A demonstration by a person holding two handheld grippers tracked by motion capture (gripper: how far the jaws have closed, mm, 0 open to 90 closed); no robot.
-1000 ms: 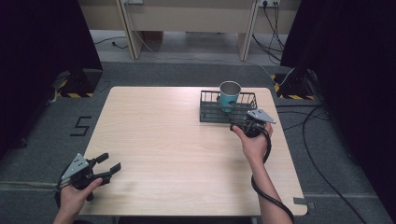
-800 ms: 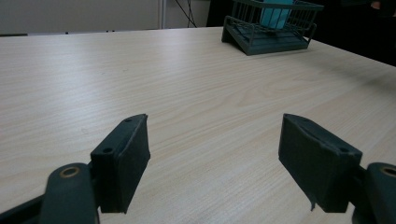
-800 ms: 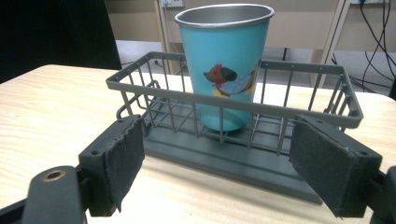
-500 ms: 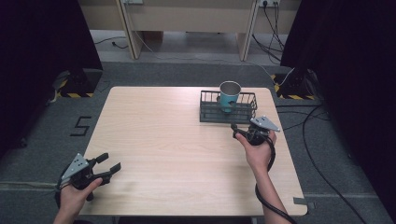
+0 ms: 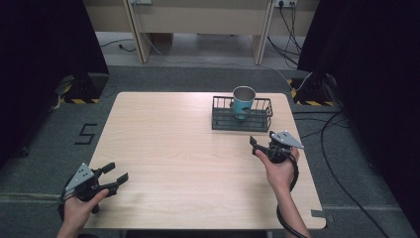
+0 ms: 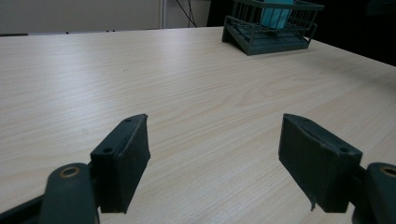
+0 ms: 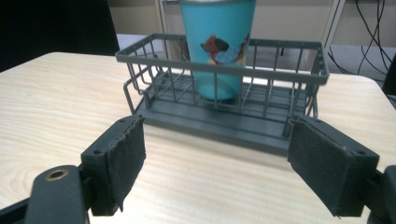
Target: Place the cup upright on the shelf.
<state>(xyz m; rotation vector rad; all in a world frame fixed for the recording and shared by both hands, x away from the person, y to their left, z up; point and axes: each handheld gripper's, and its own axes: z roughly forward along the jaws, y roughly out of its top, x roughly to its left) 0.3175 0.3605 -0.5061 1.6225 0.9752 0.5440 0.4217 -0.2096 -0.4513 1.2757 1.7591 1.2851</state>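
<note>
Cup (image 5: pixel 243 101) stands upright in the basket (image 5: pixel 241 120); both tongs, right (image 5: pixel 261 144) and left (image 5: pixel 115 173), gape empty over the worktop (image 5: pixel 188 148).

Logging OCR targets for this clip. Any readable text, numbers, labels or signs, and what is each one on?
"5" on the grey floor, left of the table, a dark marking.
The cup in the basket bears a cartoon picture, with no lettering that can be read.
Yellow-black hazard stripes on the floor: a pattern, no words.
No text on the left gripper or right gripper.
</note>
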